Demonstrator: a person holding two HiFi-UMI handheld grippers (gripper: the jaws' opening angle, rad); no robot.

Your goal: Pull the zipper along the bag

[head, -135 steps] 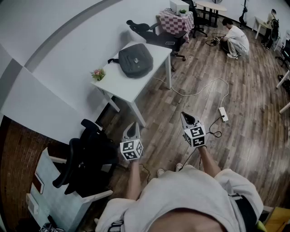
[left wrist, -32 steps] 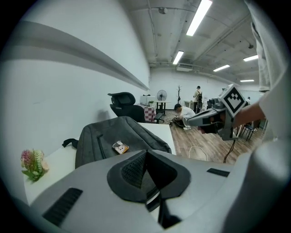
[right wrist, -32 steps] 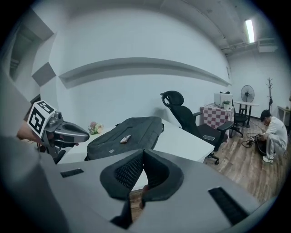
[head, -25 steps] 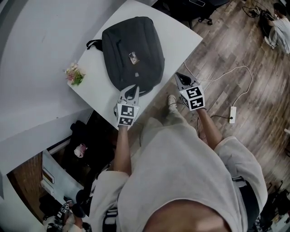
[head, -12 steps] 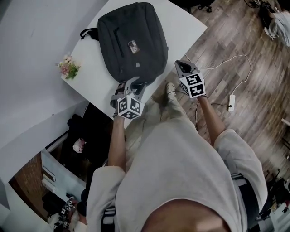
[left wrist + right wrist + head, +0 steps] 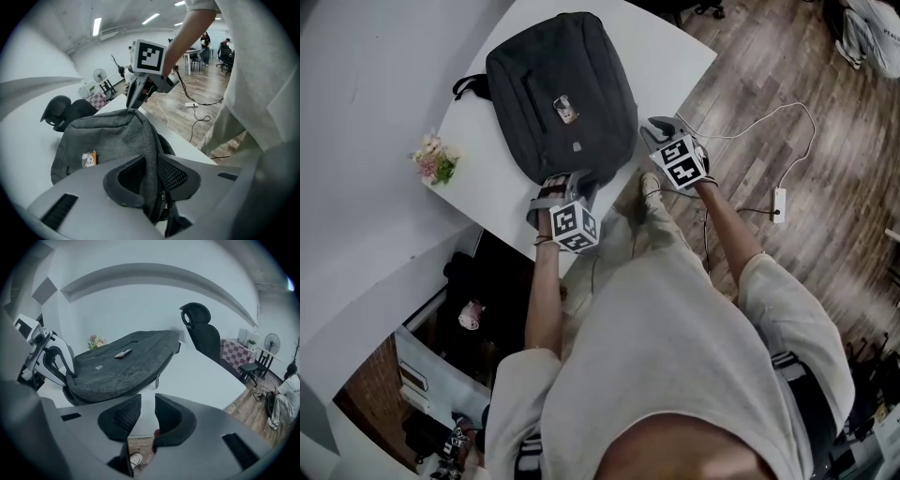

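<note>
Grey bag (image 6: 558, 94) between closing left tongs (image 6: 151, 176)

The head view looks steeply down from above the person onto the tabletop (image 6: 675, 56), the bag (image 6: 558, 89) and both grippers. The left gripper view sits low and very close at the bag's near edge, which lies between the closing jaws of the left gripper (image 6: 567, 186), and faces far along the bag. The right gripper view, behind the opening, empty jaws of the right gripper (image 6: 656, 125), looks left across the tabletop from its right edge. All three views share the bag, and each gripper view shows the other gripper.
</note>
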